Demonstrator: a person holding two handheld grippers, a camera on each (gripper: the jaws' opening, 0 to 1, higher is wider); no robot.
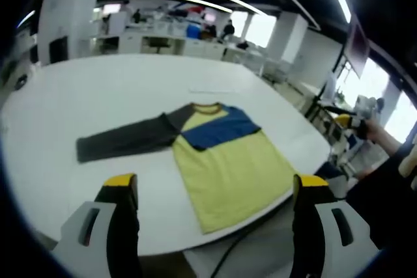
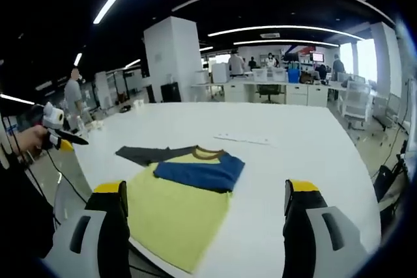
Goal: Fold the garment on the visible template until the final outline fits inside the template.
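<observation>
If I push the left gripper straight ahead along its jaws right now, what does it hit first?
Most likely the shirt: its yellow body lies on the table directly ahead between the open jaws of the left gripper. Depth is hard to judge, so it might meet the table edge just before the hem.

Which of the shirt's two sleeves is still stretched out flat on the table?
The dark grey sleeve, which lies straight out from the shirt across the white table. The blue sleeve is already folded over the yellow chest.
</observation>
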